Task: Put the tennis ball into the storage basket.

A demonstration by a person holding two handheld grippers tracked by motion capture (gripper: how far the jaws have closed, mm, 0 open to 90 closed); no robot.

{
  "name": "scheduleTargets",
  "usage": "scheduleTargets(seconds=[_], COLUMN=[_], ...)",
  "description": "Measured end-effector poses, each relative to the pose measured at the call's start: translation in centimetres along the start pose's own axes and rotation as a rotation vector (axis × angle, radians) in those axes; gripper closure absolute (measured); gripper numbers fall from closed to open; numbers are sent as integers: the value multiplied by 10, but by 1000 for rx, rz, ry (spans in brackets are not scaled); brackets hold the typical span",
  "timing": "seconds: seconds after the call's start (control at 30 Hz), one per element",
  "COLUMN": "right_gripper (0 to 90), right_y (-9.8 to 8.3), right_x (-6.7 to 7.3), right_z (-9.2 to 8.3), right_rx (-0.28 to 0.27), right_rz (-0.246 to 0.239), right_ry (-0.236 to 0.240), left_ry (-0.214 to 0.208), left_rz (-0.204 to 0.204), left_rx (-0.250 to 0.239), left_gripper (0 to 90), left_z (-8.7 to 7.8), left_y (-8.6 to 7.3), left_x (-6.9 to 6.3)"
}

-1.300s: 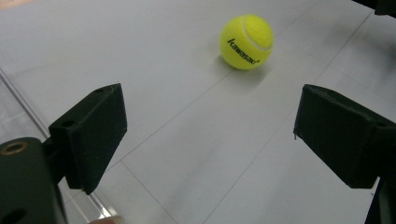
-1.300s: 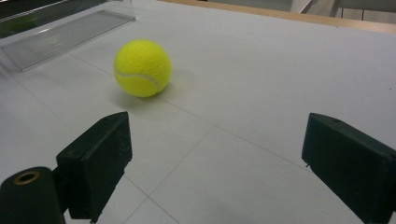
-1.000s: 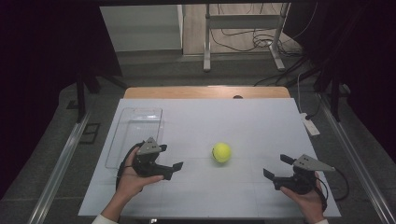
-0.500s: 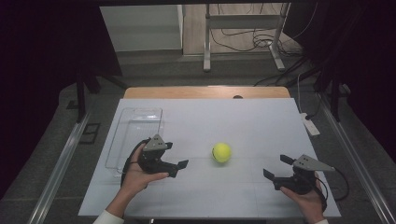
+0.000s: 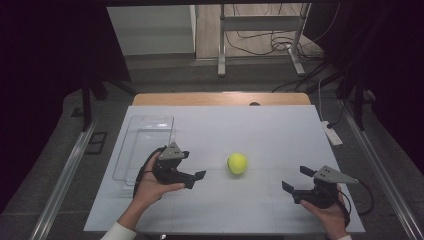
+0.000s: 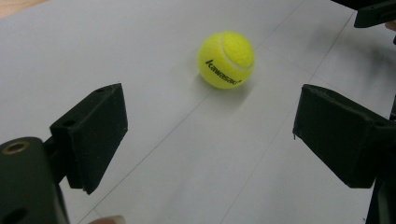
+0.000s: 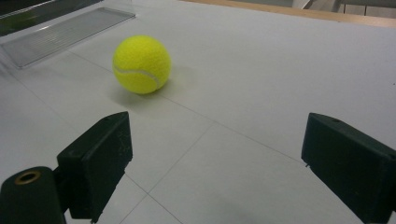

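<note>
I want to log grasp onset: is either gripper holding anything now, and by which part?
Nothing is held. The left gripper and right gripper both stand open, and the tennis ball lies free on the table between them.

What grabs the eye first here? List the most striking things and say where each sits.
The bright yellow felt tennis ball stands out, alone near the middle of the white table. The black left gripper and black right gripper flank it, both with jaws open and apart from the ball. A clear plastic rectangular tray lies at the table's left edge, behind the left gripper.
</note>
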State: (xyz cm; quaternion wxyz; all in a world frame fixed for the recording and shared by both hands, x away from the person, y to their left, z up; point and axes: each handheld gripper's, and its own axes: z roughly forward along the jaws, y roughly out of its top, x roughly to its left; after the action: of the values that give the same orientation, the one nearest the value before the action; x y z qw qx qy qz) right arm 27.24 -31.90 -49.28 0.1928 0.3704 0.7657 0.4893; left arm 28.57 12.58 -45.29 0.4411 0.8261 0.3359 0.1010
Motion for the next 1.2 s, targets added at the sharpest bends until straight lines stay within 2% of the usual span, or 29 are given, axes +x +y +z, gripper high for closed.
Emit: scheduleTargets(seconds=[0.5,0.93,1.2], right_gripper=[89,89,89], right_y=[0,0,0], right_x=[0,0,0], right_z=[1,1,1], right_rx=[0,0,2], right_rz=[0,-1,4], right_ry=[3,5,6], left_ry=[-16,-44,-59], left_rz=[21,50,54], left_rx=[14,37,44], left_gripper=[108,108,107], left_z=[9,20,26], left_y=[8,16,19], left_x=[-4,-9,-10])
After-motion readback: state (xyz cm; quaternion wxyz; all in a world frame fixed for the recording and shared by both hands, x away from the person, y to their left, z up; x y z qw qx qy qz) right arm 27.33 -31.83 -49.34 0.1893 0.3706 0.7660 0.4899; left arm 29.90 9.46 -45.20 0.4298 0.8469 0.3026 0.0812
